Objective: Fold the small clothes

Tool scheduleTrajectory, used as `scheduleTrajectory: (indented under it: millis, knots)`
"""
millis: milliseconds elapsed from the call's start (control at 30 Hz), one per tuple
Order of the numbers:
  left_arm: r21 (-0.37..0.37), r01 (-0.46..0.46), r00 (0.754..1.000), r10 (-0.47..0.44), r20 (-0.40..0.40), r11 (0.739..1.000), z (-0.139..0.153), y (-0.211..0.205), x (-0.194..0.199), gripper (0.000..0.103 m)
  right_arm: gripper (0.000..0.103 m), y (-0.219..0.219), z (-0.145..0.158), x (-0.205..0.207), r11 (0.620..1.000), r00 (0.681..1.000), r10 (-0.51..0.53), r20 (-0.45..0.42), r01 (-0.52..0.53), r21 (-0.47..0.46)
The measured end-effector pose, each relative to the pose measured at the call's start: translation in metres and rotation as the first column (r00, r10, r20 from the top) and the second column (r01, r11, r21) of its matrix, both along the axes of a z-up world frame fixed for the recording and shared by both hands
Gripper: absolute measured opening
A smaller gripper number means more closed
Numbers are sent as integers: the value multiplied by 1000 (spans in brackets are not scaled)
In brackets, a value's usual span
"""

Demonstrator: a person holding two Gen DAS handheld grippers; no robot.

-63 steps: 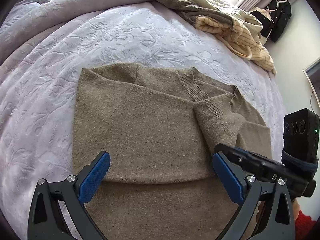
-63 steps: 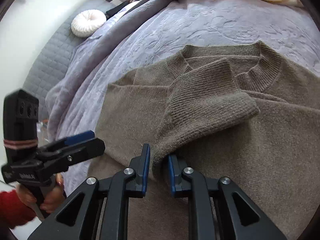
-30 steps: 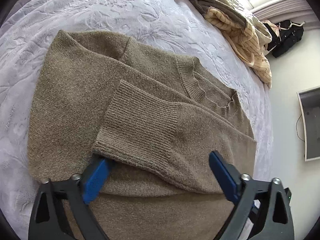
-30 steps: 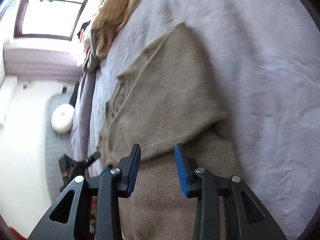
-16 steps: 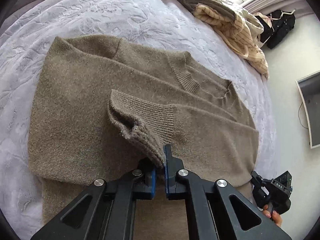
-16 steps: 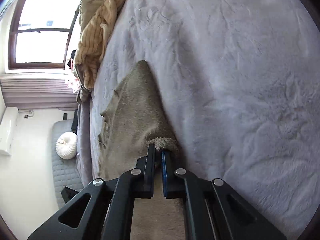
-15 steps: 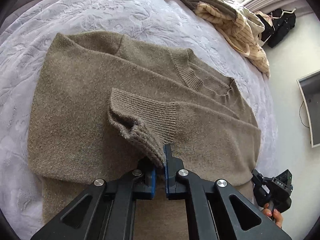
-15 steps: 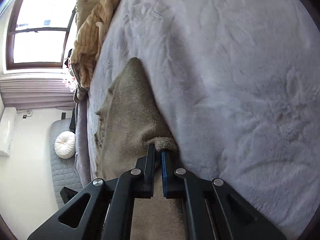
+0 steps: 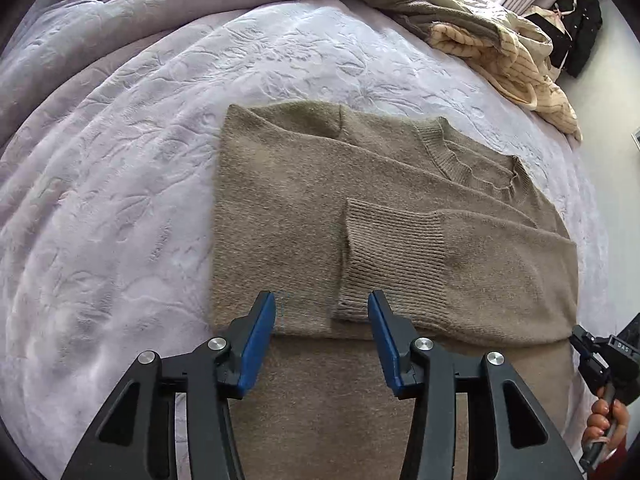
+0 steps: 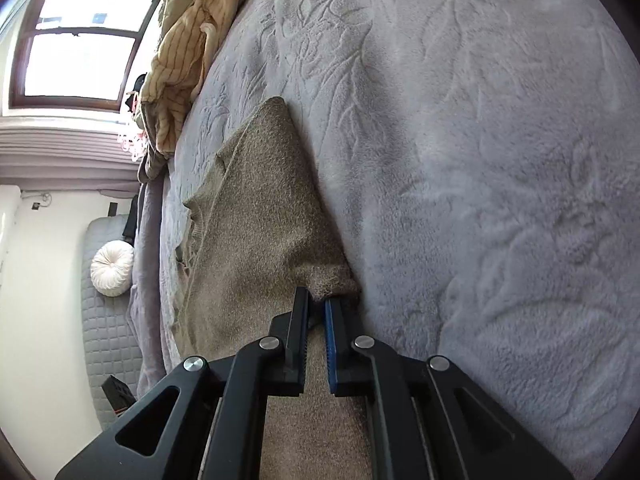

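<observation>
Bedroom with a bright window point(image 10: 76, 36) and a white wall; most of both views filled by a lilac bedspread point(image 9: 120, 168) embossed with leaves. Piled at its far edge, a heap of striped cream and olive clothes point(image 9: 480, 32), well apart from the work. Beside the bed, a grey quilted mat with a round white cushion point(image 10: 112, 268) on it.

Spread flat on the bedspread, a brown knitted sweater point(image 9: 288, 208), neckline away from the camera, one sleeve folded across the chest so that its ribbed cuff point(image 9: 384, 256) lies on the body.

Above the cuff's near corner, the left gripper point(image 9: 322, 312), jaws opening, blue pads either side of the cuff edge and not pressing it.

At the sweater's side edge, the right gripper point(image 10: 316, 304), jaws narrow and easing apart, a bunched fold of knit pinched between the tips.
</observation>
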State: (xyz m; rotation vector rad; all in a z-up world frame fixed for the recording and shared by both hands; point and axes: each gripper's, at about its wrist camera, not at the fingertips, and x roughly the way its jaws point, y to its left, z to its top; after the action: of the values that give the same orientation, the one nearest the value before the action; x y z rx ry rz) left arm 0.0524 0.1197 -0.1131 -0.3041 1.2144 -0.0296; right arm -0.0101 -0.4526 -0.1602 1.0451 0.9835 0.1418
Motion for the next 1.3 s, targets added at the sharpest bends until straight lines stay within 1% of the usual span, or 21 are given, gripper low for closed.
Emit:
scheduleTrajectory:
  millis: [33,100,133,167,200,233,300,400,467,500,633,700,767,833,933,1033,1067,1167,1200,1233,1300]
  knots:
    - [8,-4,1000,4,-3,1000,0,3,-1,49,14,1,5,-3,1000,1000,13,-2,-13,-29]
    - [29,-4,1000,5,-8,1000,1,7,-2,49,25,1,15,-9,997,1000,27,4,-26,-76]
    - [35,-5,1000,6,-14,999,1,9,-2,52,40,0,19,-11,996,1000,29,12,-27,-87]
    - [37,-9,1000,10,-25,999,1,11,-2,59,49,-3,21,-11,996,999,29,23,-27,-87]
    - [43,-18,999,20,-26,999,1,13,-1,74,50,-6,21,-10,995,999,27,24,-25,-91]
    - [53,-29,999,30,-16,998,2,14,-3,79,50,-9,18,-8,996,1000,23,15,-22,-89]
    - [66,-36,999,36,-10,997,3,15,-2,79,50,-15,5,-2,999,1000,17,12,-17,-27]
    - [57,-50,999,51,-19,997,1,16,-1,79,48,-17,-12,8,996,999,34,17,-35,78]
    - [61,-57,998,59,-25,996,0,17,0,79,18,-13,-16,15,995,998,57,-8,-56,78]
    - [63,-64,997,66,-26,996,0,18,0,79,18,-11,-13,16,996,997,71,-10,-70,49]
    - [45,-69,997,71,-37,997,0,22,2,79,16,-3,21,11,986,989,141,53,-135,-101]
    - [59,-54,996,58,-66,997,-6,21,4,79,16,1,18,13,971,986,168,15,-163,-176]
    - [66,-35,995,41,-95,997,-13,18,5,79,16,4,4,16,949,980,194,-42,-198,-246]
    - [68,-32,995,38,-94,997,-13,17,2,79,17,8,0,18,944,981,188,-49,-194,-268]
    - [40,-20,997,24,-76,999,-9,21,-2,79,18,10,6,12,944,985,166,-48,-172,-283]
    - [3,-18,997,19,-79,1000,-10,32,-1,79,22,12,10,5,938,982,178,-56,-186,-291]
    - [-15,-20,996,19,-84,1000,-12,35,0,79,22,12,11,4,938,982,182,-56,-190,-290]
    - [-121,-18,994,5,-108,993,-23,42,4,79,23,6,7,2,951,984,171,-55,-180,-253]
    - [-146,-21,994,5,-110,989,-27,43,5,76,23,4,4,2,956,985,164,-55,-173,-238]
    - [-169,-19,995,1,-102,985,-29,43,7,53,23,3,3,2,960,986,159,-55,-167,-225]
    - [-190,-7,995,-12,-103,982,-31,43,10,24,22,3,3,2,961,986,157,-62,-167,-219]
